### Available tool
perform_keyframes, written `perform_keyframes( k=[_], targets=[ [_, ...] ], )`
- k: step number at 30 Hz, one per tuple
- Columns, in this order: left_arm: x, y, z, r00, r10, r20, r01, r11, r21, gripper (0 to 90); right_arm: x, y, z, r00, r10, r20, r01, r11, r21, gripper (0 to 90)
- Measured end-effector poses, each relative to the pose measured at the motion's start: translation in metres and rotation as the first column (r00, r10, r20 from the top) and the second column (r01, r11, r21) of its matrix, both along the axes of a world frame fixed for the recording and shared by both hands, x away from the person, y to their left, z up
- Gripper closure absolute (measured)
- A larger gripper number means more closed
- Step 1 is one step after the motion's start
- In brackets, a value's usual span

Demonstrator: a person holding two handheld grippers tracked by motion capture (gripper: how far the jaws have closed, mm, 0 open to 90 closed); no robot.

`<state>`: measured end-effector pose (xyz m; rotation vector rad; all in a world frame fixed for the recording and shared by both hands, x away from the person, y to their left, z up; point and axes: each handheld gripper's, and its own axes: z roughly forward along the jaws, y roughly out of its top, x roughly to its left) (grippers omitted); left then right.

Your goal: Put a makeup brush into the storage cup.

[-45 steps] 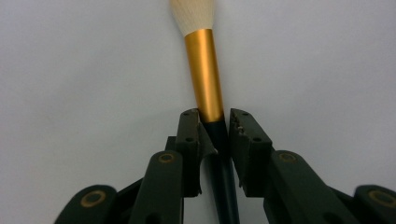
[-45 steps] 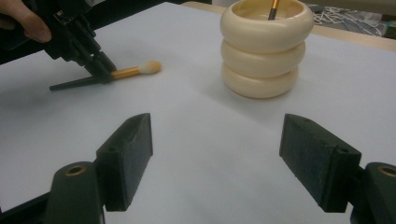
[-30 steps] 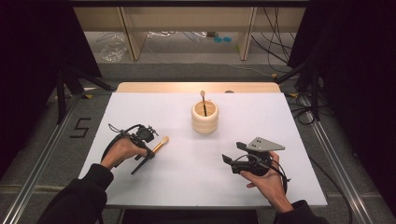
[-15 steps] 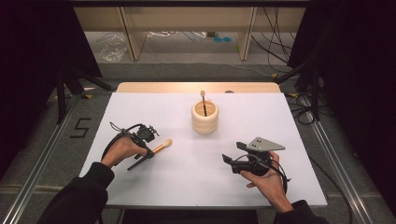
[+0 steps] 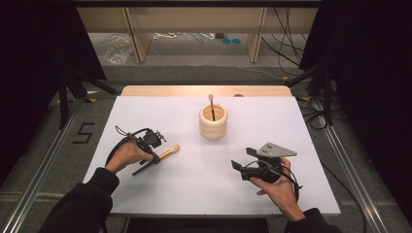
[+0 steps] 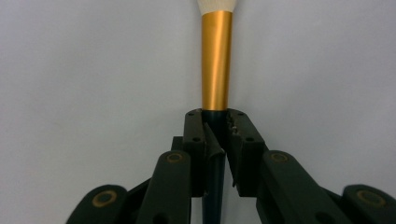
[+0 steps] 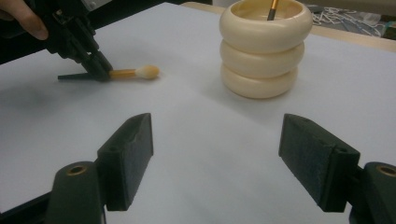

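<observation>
- right gripper [image 5: 241,168]: jaws wide apart, nothing between them, white table [image 5: 204,194] beneath.
- left gripper [image 5: 154,158]: jaws clamped on the makeup brush [image 6: 216,60] at its dark handle, just behind the gold ferrule; bristle tip points away.
- brush looks light, stiff, slick; grip the handle, spare the soft bristles.
- beyond: ribbed cream holder [image 5: 213,121], one brush inside.

We wear dark long sleeves [image 5: 82,201] on both arms. Our left claw [image 6: 217,135] is black, with brass-coloured rivets at its joints and small screws in its pads. Our right claw [image 7: 217,158] is black too, carries a grey three-cornered plate [image 5: 275,149], and trails a black cable.
</observation>
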<state>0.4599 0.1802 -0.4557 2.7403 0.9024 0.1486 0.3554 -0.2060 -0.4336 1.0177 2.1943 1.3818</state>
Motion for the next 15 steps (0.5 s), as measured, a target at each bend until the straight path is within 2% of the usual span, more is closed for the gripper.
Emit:
perform_keyframes(
  k=[4, 7, 10, 11, 15],
  targets=[
    [-0.002, 0.004, 0.008, 0.9995, 0.025, 0.017, -0.024, 0.9982, -0.055, 78.8, 0.0, 0.0, 0.0, 1.0, 0.0, 0.002, 0.0, 1.0, 0.002, 27.2],
    [-0.003, 0.006, 0.014, 0.9989, 0.027, 0.037, -0.023, 0.9944, -0.103, 78.8, 0.0, 0.0, 0.0, 1.0, -0.001, 0.0, 0.001, 1.0, 0.001, 27.2],
    [-0.006, 0.006, 0.018, 0.9974, 0.051, 0.05, -0.042, 0.9857, -0.163, 78.8, 0.0, 0.0, 0.0, 1.0, -0.001, 0.003, 0.001, 1.0, 0.002, 27.3],
    [-0.008, 0.004, 0.018, 0.9956, 0.075, 0.057, -0.061, 0.9772, -0.203, 78.7, 0.0, 0.0, 0.0, 1.0, -0.001, 0.003, 0.001, 1.0, 0.002, 27.2],
    [-0.011, 0.005, 0.025, 0.9943, 0.071, 0.079, -0.051, 0.97, -0.238, 78.8, 0.0, 0.0, 0.0, 1.0, -0.001, 0.004, 0.001, 1.0, 0.003, 27.2]
  ],
)
